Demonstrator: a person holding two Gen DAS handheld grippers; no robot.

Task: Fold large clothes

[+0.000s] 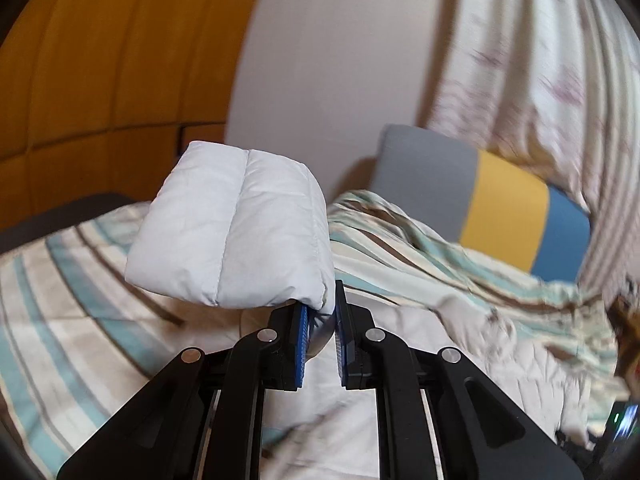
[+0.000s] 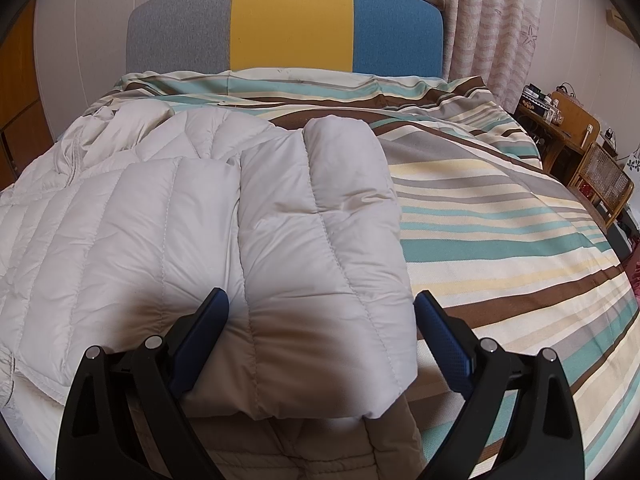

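Gripping a padded end of the white quilted jacket [image 1: 232, 224], the left tool [image 1: 322, 340] has its blue pads pressed together on only a thin edge of fabric, with the puffy section raised clear of the striped bedspread [image 1: 72, 320]. That shallow bite looks like the main risk: slick, bulky padding could slide out from between the pads and drop, spoiling the fold. The left tool points slightly downward toward the bed's head end, where a grey, yellow and blue headboard [image 1: 480, 200] stands. In the right wrist view, most of the jacket lies on the left half of the bed, its folded sleeve [image 2: 320, 240] running toward the headboard. The right tool [image 2: 320, 344] angles steeply down with its jaws spread either side of the sleeve, pinching nothing, so the cloth beneath is free to drag.
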